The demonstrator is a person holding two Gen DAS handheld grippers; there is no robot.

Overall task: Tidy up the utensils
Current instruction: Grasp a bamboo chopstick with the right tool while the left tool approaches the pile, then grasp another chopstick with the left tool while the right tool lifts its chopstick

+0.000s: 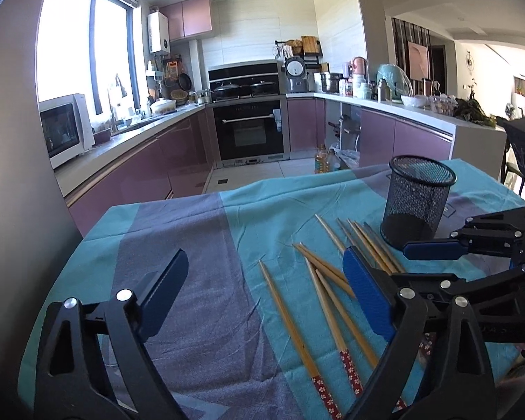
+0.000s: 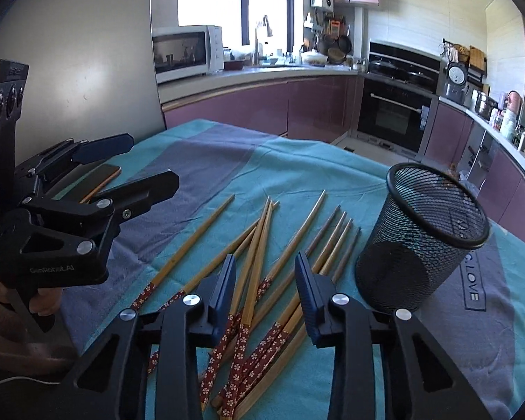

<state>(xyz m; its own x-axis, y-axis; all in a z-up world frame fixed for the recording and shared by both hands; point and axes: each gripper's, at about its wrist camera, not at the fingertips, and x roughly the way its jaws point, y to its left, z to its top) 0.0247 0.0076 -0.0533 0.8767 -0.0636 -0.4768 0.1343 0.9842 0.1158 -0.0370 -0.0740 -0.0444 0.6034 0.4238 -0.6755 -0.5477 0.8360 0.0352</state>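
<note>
A black mesh cup [image 2: 423,241] stands upright on the table [image 2: 206,161], which is covered by a teal and purple cloth [image 1: 199,245]. The cup holds nothing that can be seen through its mesh. Beside the cup, toward the purple stripe of the cloth, a loose scatter of wooden chopsticks [image 2: 259,262] lies flat on the cloth; several cross one another, and their ends nearest the cameras carry red flowered bands. The closest chopsticks lie just beside the cup's base, without clearly touching it.

The right gripper [image 2: 266,297] hovers over the banded ends of the chopsticks, its blue-padded fingers [image 2: 227,287] spread to a middling gap with nothing between them. In the left wrist view it reaches in just beside the cup's base.

The left gripper [image 1: 266,290] is farther from the cup, over the purple stripe, with its fingers [image 1: 364,301] spread wide and holding nothing.

A phone [image 2: 94,182] lies on the cloth beyond the left gripper, well apart from the cup. Past the table is a kitchen with an oven [image 1: 250,133] and a microwave [image 2: 183,52].
</note>
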